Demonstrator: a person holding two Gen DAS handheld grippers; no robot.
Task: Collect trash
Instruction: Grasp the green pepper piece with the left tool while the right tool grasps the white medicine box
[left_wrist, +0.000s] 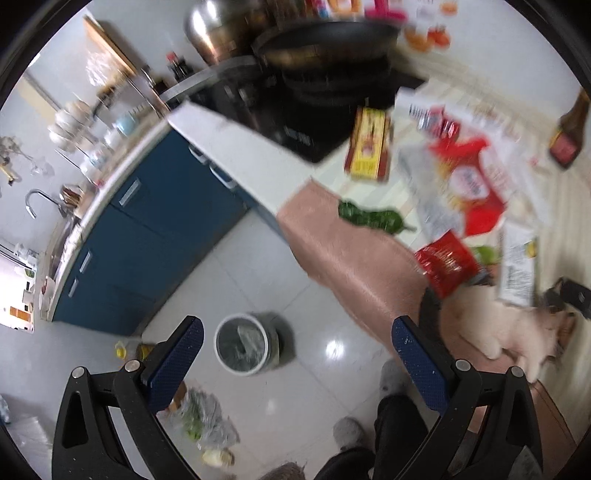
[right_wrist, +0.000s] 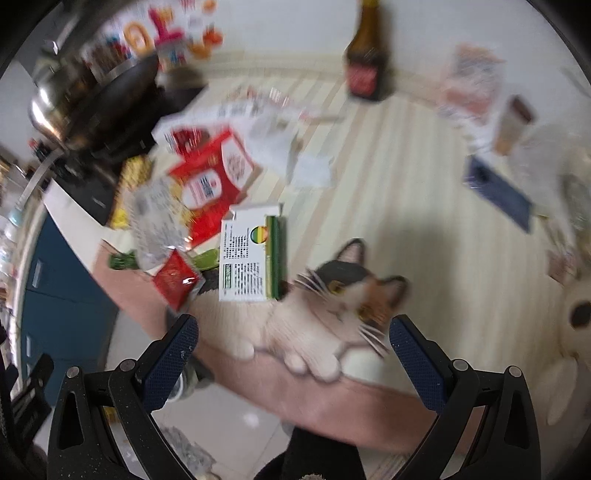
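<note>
Red wrapper (right_wrist: 173, 282) at table edge (right_wrist: 147, 314)

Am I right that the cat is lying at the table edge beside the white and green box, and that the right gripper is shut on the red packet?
Not quite: the right gripper is open and empty, as the right wrist view shows. The cat does lie beside the white and green box, the red packet untouched.

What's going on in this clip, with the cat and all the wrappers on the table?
Trash collection hasn't started. Both grippers, left and right, have their jaws open and hold nothing. A calico cat lies at the table edge right in front of the right gripper. Packaging lies beside it: a white and green box, a small red packet, a red and white bag. A lined trash bin stands on the floor.
</note>
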